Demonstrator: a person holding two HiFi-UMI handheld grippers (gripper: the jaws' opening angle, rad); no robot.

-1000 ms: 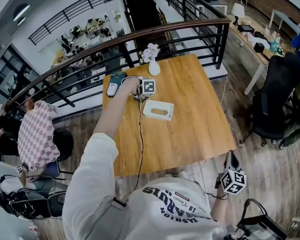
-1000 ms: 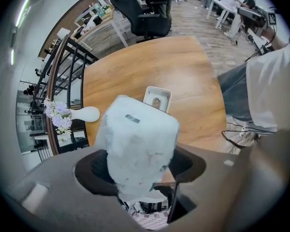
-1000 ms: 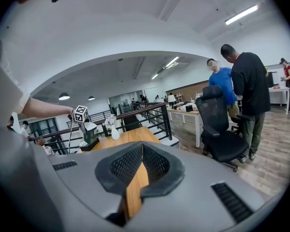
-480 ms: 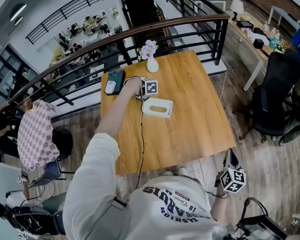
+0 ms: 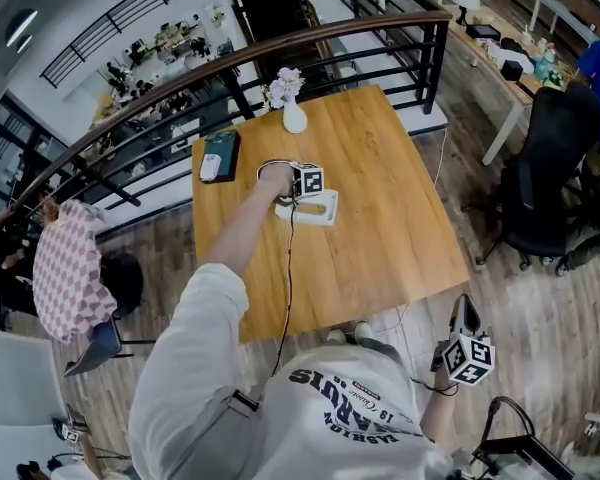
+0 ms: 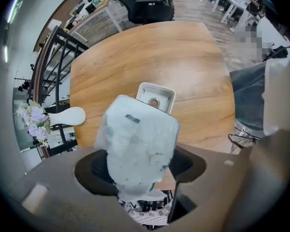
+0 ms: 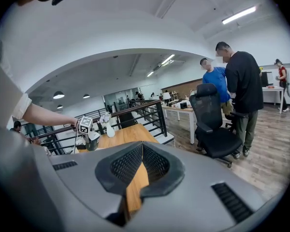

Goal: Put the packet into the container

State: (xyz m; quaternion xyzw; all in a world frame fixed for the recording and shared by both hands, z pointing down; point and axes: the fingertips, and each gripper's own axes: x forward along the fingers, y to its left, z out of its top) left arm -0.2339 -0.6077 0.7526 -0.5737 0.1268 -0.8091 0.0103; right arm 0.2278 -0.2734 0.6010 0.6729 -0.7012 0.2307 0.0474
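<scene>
My left gripper [image 5: 302,182] is shut on a white crinkled packet [image 6: 138,144], which hangs between the jaws and fills the middle of the left gripper view. Just beyond the packet, a white rectangular container [image 6: 155,96] with a slot in its top lies on the wooden table [image 5: 380,228]. In the head view the left gripper hovers over the near end of this container [image 5: 326,208]. My right gripper [image 5: 464,316] hangs low off the table's front right corner, jaws shut and empty [image 7: 142,144].
A white vase with flowers [image 5: 292,116] stands at the table's far edge, and a dark case with a white device [image 5: 216,158] lies at the far left corner. A black railing [image 5: 280,63] runs behind. An office chair [image 7: 213,124] and people stand to the right.
My left gripper has carried the packet toward me and to the right, from beside the container to over its near end. The right gripper has stayed where it was.
</scene>
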